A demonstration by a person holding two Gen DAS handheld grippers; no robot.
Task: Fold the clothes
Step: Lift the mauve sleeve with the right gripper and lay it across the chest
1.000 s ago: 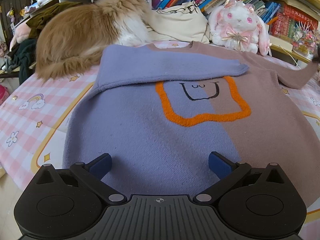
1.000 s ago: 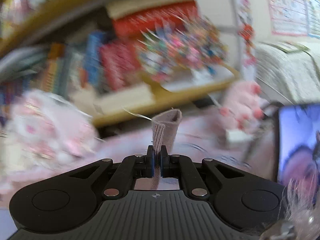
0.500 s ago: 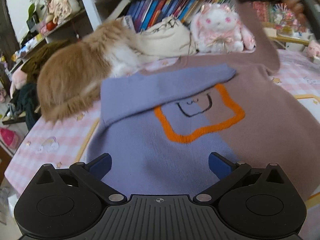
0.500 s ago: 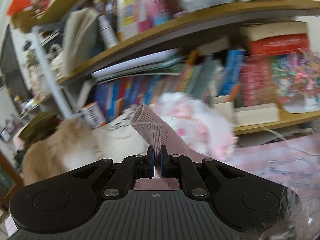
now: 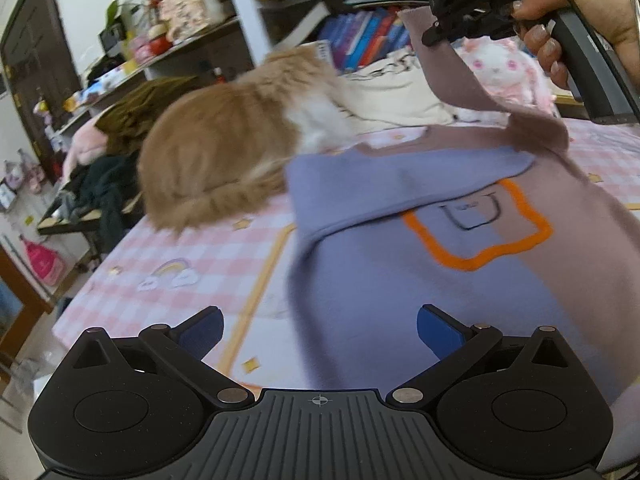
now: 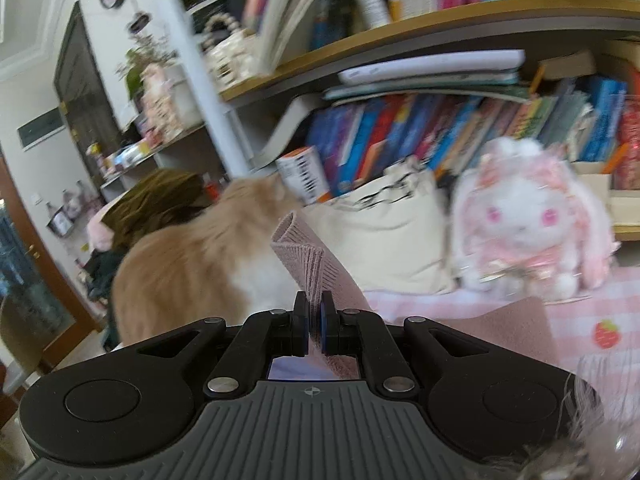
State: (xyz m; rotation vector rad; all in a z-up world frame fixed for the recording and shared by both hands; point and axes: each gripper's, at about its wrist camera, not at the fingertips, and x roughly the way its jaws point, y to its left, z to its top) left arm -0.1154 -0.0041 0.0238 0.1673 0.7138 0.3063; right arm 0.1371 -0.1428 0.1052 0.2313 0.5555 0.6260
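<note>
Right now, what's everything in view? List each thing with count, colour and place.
sweater: one, lavender and mauve, orange outline, flat on the bed
mauve sleeve: one, lifted above the sweater
bedsheet: one, pink check, under everything
cat: one, ginger and white, behind the sweater
cream bag: one, against the books
plush rabbit: one, white and pink, beside the bag
books: many, mixed colours, on the shelf
left gripper: open, empty
right gripper: shut on the sleeve
hand: one, holding the right gripper

Flat lilac-mauve sweater (image 5: 400,300), mauve sleeve (image 5: 452,72) raised
</note>
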